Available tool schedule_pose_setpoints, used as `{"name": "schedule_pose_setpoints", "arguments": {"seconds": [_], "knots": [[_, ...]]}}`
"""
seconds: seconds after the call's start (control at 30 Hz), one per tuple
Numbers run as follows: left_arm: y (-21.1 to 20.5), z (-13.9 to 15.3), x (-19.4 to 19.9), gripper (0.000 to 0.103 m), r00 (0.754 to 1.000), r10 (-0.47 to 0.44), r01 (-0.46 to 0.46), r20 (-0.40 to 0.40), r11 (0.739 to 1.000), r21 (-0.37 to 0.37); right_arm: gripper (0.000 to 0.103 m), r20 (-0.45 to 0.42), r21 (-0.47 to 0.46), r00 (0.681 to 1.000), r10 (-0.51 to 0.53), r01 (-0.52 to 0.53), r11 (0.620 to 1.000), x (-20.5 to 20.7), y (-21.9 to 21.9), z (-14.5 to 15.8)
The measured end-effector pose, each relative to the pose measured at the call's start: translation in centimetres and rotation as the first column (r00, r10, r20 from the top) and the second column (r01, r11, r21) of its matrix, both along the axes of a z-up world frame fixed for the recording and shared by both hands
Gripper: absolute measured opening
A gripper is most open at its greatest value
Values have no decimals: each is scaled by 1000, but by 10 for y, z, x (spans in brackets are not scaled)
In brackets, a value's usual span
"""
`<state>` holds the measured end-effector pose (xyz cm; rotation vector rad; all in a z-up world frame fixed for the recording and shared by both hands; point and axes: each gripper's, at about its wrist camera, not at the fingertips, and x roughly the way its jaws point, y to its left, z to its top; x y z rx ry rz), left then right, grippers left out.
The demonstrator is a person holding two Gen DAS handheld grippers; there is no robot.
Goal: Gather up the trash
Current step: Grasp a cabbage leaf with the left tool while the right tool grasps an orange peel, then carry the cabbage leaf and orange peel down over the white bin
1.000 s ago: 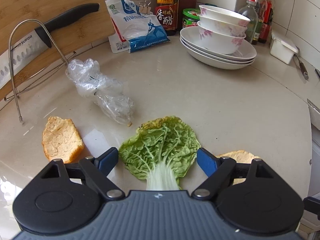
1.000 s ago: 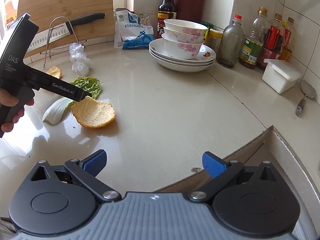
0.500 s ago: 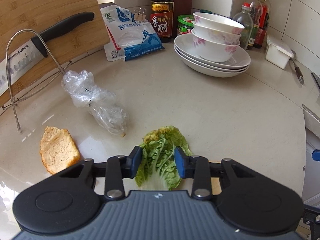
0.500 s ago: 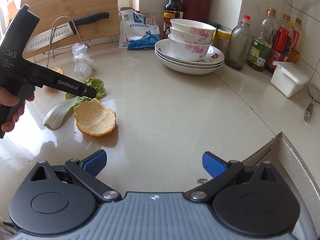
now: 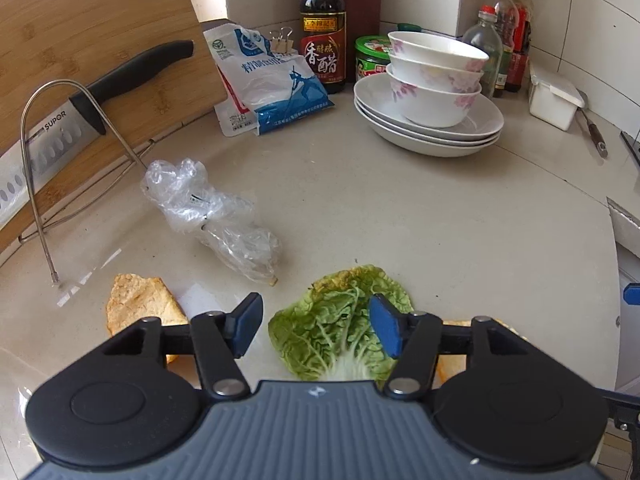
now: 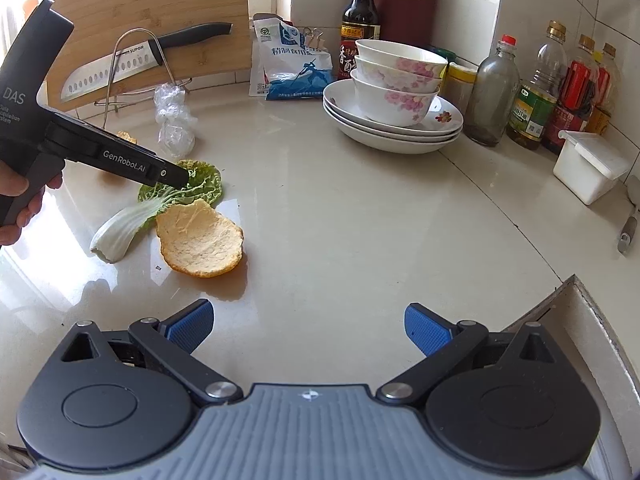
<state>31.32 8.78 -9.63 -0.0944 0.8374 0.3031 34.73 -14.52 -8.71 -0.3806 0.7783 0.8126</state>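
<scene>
A green cabbage leaf (image 5: 336, 332) with a white stalk lies flat on the counter between the fingers of my left gripper (image 5: 316, 326). Its jaws are opening and the pads stand off the leaf. In the right wrist view the left gripper (image 6: 176, 174) points down at the cabbage leaf (image 6: 188, 192), with a hand on its handle. An orange peel (image 6: 200, 240) lies cup-up beside the stalk. A second peel (image 5: 140, 304) lies to the left, and a crumpled clear plastic bag (image 5: 212, 216) is beyond it. My right gripper (image 6: 308, 326) hovers open over bare counter.
Stacked bowls on plates (image 5: 432, 80) stand at the back right, with bottles (image 6: 536, 92) and a white box (image 6: 592, 166) along the tiled wall. A salt bag (image 5: 268, 84), a vinegar bottle (image 5: 323, 28) and a knife (image 5: 100, 92) on a rack stand at the back. A sink edge (image 6: 580, 308) runs on the right.
The left jaws closed on the cabbage leaf and bunched it, then spread apart again; the leaf lies flat once more. The right gripper has stayed open and nearly still.
</scene>
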Motion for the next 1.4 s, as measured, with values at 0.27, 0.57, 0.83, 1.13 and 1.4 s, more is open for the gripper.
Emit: {"name": "schedule_pose_setpoints", "arguments": {"seconds": [0.27, 0.57, 0.83, 1.13, 1.4], "knots": [[8, -7, 1, 26, 1000, -20, 21, 14, 996, -90, 103, 2, -2, 1000, 0, 0, 1000, 1, 1, 0], [3, 13, -8, 4, 997, -77, 78, 12, 995, -67, 103, 6, -3, 999, 54, -54, 999, -2, 8, 1], [-5, 31, -19, 3, 991, -132, 133, 19, 988, -75, 103, -28, 21, 987, 161, -160, 987, -1, 32, -8], [-2, 38, -25, 1, 989, -148, 149, 18, 986, -81, 92, -41, 36, 968, 246, -245, 969, 2, 69, -24], [4, 31, -31, 50, 992, -123, 122, -11, 990, -76, 61, -6, 32, 962, 274, -274, 961, 2, 80, -16]]}}
